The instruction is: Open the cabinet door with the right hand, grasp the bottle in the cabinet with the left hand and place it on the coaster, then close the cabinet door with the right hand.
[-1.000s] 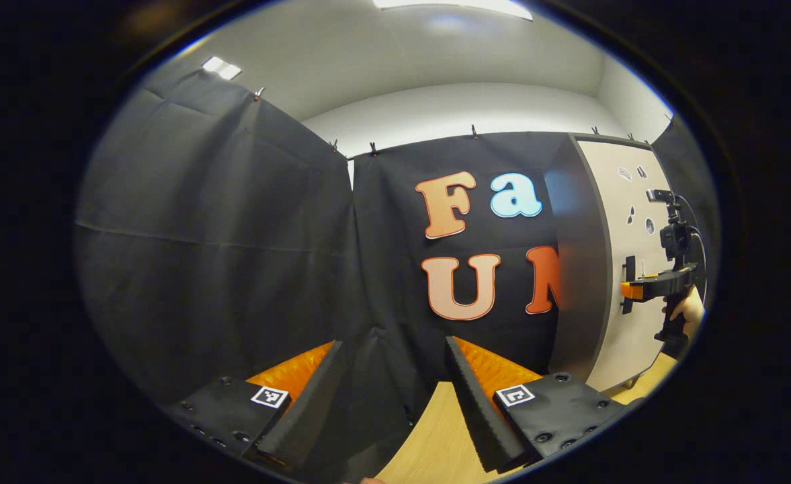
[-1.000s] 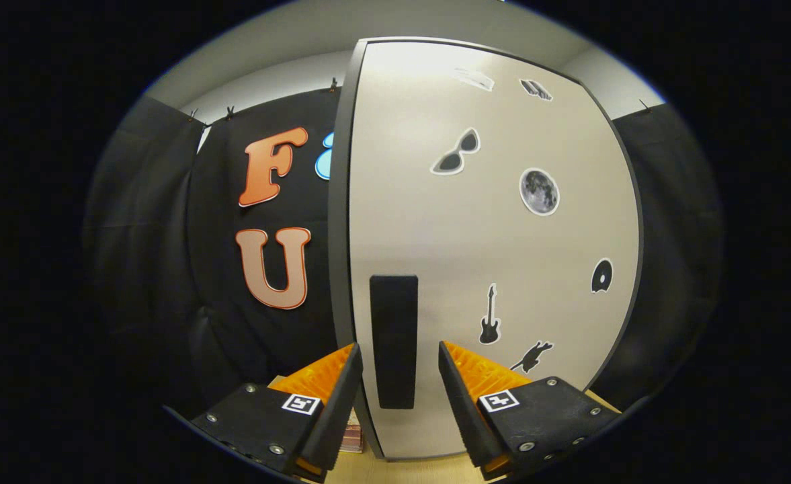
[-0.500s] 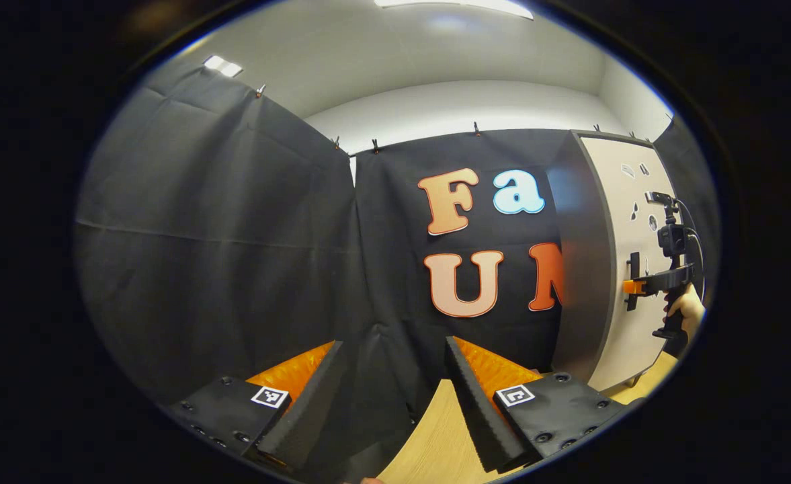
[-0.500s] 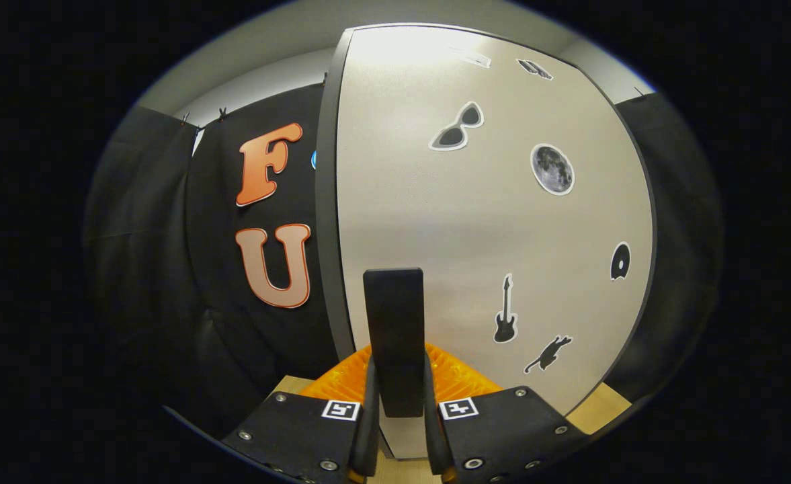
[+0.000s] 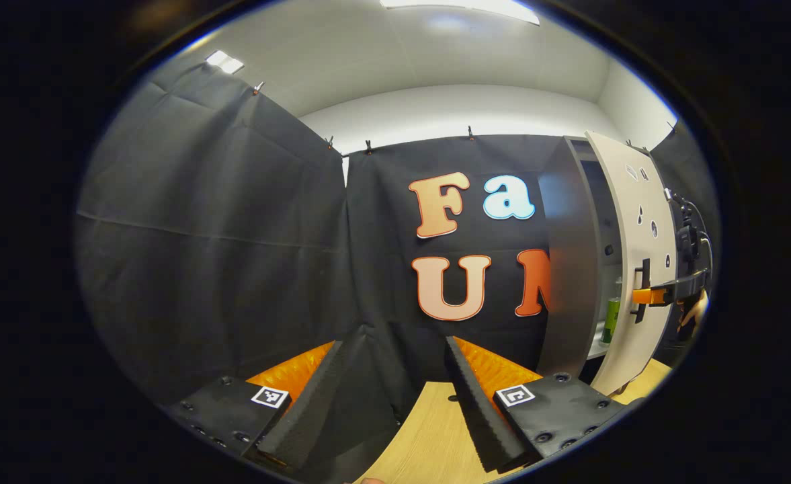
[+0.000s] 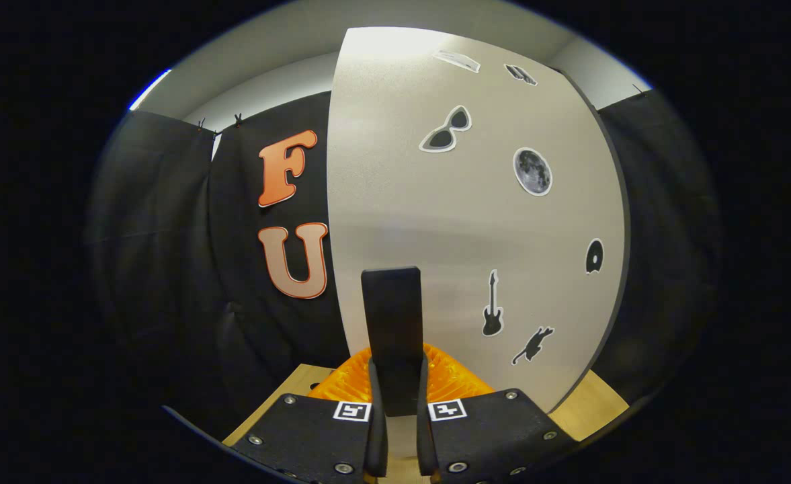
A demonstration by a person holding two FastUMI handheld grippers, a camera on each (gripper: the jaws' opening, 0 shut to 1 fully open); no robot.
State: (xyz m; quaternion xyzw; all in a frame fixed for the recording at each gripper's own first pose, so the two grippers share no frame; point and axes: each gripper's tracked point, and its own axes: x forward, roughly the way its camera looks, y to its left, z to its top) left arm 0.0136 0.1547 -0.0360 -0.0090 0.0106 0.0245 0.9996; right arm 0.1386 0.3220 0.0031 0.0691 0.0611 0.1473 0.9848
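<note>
In the right gripper view, the right claw point(image 6: 395, 430) is closed tight on the dark upright handle point(image 6: 392, 329) of the cabinet door point(image 6: 462, 228), one finger pressing on each side of the handle's lower part. The pale door carries several stickers, among them a pair of sunglasses point(image 6: 445, 129), a moon point(image 6: 533, 171) and a guitar point(image 6: 492, 314). Below the door a strip of wooden table point(image 6: 597, 407) shows.

In the left gripper view, the left claw point(image 5: 395, 396) is spread wide with nothing between its fingers, held above the near edge of the table point(image 5: 429, 437) and facing the black cloth wall. Far to the right in this view stands the cabinet point(image 5: 570, 269), its door point(image 5: 637, 269) swung partly away from the body so that a gap opens into the inside. Through that gap a green bottle point(image 5: 612, 320) stands upright on a shelf inside the cabinet, only a narrow slice of it visible between the cabinet's side and the door. The right claw point(image 5: 642, 296) shows there too, at the door's handle point(image 5: 642, 289), with the hand point(image 5: 693, 312) that holds the tool at the very edge of the view. The left claw is well apart from the cabinet and the bottle.
</note>
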